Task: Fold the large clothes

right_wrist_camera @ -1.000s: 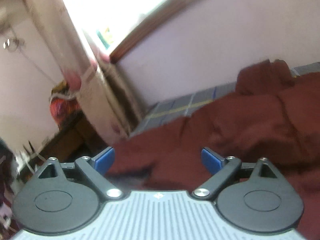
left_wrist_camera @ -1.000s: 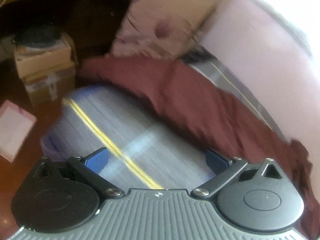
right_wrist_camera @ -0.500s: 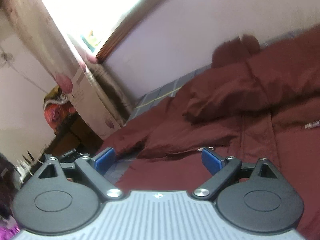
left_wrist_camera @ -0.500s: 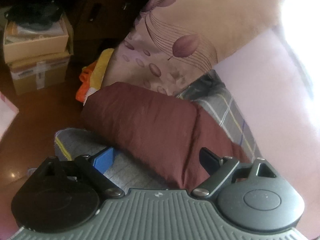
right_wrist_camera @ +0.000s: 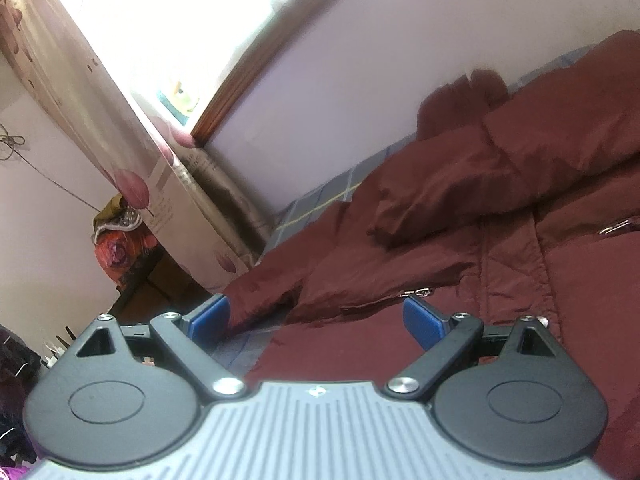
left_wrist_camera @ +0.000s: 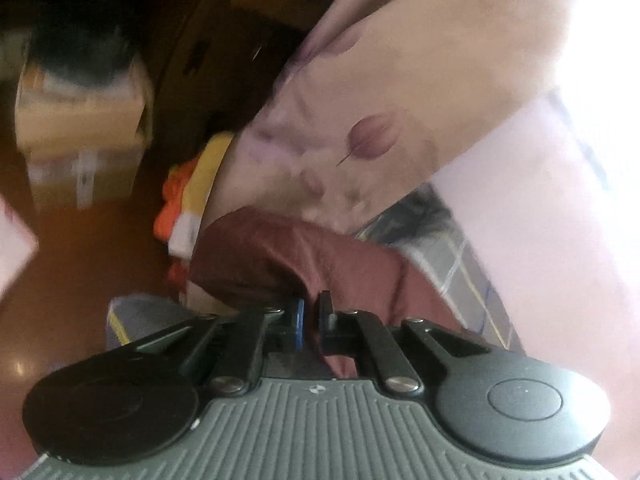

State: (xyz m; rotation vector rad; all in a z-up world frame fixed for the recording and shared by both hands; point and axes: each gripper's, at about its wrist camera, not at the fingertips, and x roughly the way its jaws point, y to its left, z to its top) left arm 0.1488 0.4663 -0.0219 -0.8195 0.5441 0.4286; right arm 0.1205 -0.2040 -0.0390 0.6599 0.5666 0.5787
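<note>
A maroon padded jacket [right_wrist_camera: 500,208] lies spread and rumpled across a bed whose grey checked sheet [right_wrist_camera: 320,200] shows along the wall side, one sleeve folded over the body and a zip pull glinting near the front seam. In the left wrist view the same maroon jacket [left_wrist_camera: 288,256] bulges at the bed's edge, beside a tulip-printed curtain [left_wrist_camera: 380,120] and above a dark floor with stacked cardboard boxes [left_wrist_camera: 80,132].

The left gripper [left_wrist_camera: 310,318] has just closed: its blue-padded jaws stand nearly together with a fold of the maroon cloth pinched between them, at the garment's end nearest the curtain. The right gripper [right_wrist_camera: 316,316] is wide apart, low over the jacket's lower front panel, its pads either side of the cloth but pressing on nothing.

The step in hand looks like taking hold of the garment at two points before a fold, with one point secured and the other not yet taken. The fold itself appears barely begun; the jacket remains loose and uneven.

The next move probably calls for the right gripper to settle on the hem or edge below it and close on a clean thickness of cloth, so both hands can lift and carry that side over together. The padded fabric is bulky and slippery-looking, so a shallow pinch may let it slide out, and the edge hanging near the bed's corner could drag toward the floor.
</note>
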